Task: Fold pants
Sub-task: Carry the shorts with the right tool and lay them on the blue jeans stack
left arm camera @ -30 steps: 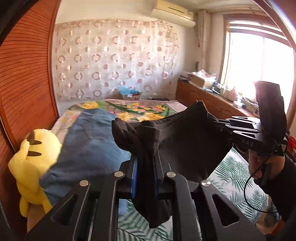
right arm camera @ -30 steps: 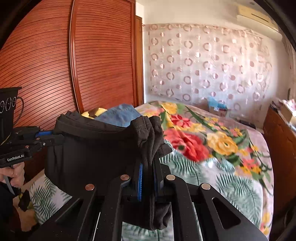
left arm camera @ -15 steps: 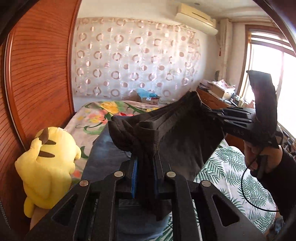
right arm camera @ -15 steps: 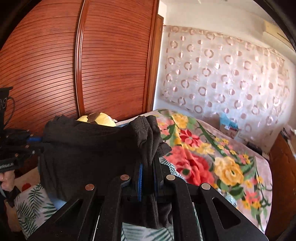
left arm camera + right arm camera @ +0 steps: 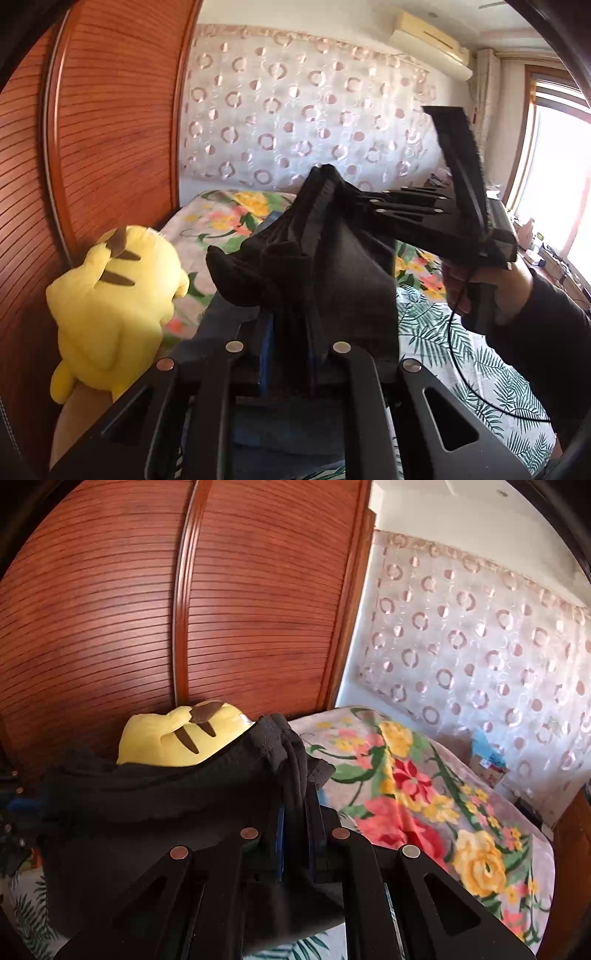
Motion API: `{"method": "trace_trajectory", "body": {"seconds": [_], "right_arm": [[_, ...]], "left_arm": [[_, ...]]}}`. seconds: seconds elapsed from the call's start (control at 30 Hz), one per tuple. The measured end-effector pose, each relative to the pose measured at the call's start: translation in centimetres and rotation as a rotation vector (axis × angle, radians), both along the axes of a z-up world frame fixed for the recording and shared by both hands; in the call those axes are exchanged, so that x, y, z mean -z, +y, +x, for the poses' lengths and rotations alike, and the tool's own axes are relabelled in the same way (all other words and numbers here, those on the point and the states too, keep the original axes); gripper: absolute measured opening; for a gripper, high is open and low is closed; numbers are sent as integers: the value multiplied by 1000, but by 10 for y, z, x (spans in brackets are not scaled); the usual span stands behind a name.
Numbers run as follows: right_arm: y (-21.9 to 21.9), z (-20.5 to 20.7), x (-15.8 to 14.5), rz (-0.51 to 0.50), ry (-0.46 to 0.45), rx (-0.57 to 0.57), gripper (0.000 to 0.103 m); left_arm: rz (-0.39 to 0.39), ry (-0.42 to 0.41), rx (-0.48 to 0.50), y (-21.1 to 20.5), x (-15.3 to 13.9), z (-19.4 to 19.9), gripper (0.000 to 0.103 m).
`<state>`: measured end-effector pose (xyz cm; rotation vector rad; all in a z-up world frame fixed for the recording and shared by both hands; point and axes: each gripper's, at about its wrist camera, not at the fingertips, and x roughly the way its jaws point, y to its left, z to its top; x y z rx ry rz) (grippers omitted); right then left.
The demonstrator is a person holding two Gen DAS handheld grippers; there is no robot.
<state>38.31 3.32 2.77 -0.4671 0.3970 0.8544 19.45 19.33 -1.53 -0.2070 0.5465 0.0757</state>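
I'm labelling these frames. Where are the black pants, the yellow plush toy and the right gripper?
black pants (image 5: 354,280), left wrist view, hanging panel.
yellow plush toy (image 5: 110,295), left wrist view, its back.
right gripper (image 5: 295,827), right wrist view, between fingertips.

The left gripper (image 5: 288,354) is clamping a bunched edge of the black pants (image 5: 332,266), its fingers (image 5: 265,354) pressing the cloth. To the right, the right gripper (image 5: 354,201) is pinching the pants' far edge, a hand (image 5: 476,284) gripping its handle. A yellow plush toy (image 5: 110,302) is sitting at the left on the bed (image 5: 443,332).
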Motion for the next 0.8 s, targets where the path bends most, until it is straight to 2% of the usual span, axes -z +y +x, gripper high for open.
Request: {"method": "trace_trajectory", "body": {"seconds": [0.1,0.2,0.27,0.37,0.4,0.43,0.5,0.57,0.63,0.8], "right_arm": [[7,6,5,0,2,-25,9],[10,13,8,-14,14,-19,9],[12,15,10,-39,14,2,12],[8,17,5,-18,46,27,25],[5,17,2,-2,51,35,31],[0,16,-2,15,55,43,37],[-7,12,-9,44,59,52,39],[-18,8,-13,62,81,56,39],[-28,0,-12,78,116,51,39],[-38,-4,-1,72,169,28,38]], "left_arm": [[-2,17,-17,2,4,-2,15],[-1,41,-37,4,7,-1,19],[5,59,-47,3,8,-2,22],[4,55,-62,4,6,-6,39],[3,52,-60,4,6,-6,47],[2,46,-53,4,4,-7,50],[8,46,-42,3,2,-7,54],[16,39,-40,0,-1,-8,62],[14,26,-33,-1,-4,-8,77],[20,58,1,-10,5,-1,79]]}}
